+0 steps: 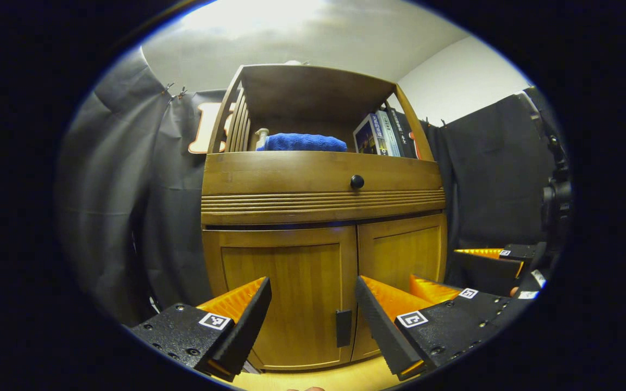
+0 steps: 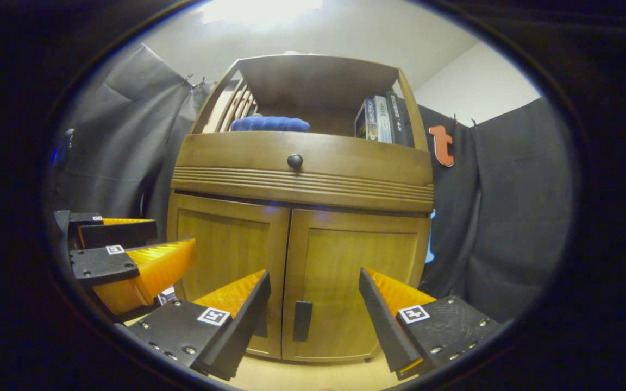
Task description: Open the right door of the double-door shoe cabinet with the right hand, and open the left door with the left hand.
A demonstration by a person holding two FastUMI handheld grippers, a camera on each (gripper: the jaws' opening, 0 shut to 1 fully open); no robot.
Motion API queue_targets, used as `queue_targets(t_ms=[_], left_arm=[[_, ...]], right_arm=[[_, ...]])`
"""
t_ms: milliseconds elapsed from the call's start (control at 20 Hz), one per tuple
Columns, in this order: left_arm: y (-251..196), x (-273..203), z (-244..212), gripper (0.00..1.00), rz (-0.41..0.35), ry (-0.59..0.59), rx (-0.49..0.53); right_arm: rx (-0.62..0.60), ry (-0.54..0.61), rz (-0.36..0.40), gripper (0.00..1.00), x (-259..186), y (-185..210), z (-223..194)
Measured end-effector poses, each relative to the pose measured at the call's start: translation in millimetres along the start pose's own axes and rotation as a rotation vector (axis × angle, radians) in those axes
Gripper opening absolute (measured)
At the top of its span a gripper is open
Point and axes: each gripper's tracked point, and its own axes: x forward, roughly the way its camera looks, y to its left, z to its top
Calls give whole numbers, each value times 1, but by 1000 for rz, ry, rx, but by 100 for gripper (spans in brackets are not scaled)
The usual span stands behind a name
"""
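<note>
**Shoe cabinet doors both shut, nothing opened yet**

Shoe cabinet [image 2: 299, 217] stands straight ahead against the dark cloth wall, on a pale wooden floor [image 2: 302, 374], and as far as I can see the job has not started. The right door [image 2: 359, 288] and the left door [image 2: 223, 255] sit flush with each other, the seam between them closed from top to bottom. Each has a small dark handle near that seam, low down: the right door's handle [image 2: 302, 320] is plain in the right gripper view, and the left door's handle [image 1: 343, 327] is plain in the left gripper view.

The right gripper [image 2: 313, 315] is held in front of the cabinet with its fingers spread wide, nothing between them, the right door's handle lying roughly in line with the gap but beyond the tips, not touched. The left gripper [image 1: 313, 320] is likewise wide apart and empty, aimed at the lower part of the left door, short of its handle.

Above the doors is a drawer front with a round dark knob [image 2: 294, 161], and on the open shelf lie a blue towel [image 2: 269, 124] and some books [image 2: 381, 119].

So both steps are left, in my judgement: the right door first, then the left.
</note>
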Motion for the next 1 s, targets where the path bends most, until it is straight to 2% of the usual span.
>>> queue_targets(t_ms=[350,500,600,750,950,1000], left_arm=[[28,3,-1,95,48,-11,24],[46,5,-8,95,77,5,31],[57,7,-12,95,94,11,34],[69,10,-20,95,103,22,35],[73,17,-31,96,92,37,7],[75,21,-34,96,84,42,3]], right_arm=[[12,72,-3,96,32,13,-36],[29,156,18,97,63,21,-66],[33,208,-9,96,75,18,-87],[73,280,-31,68,91,15,-113],[135,336,-42,58,107,15,-138],[154,348,-39,51,108,17,-138]])
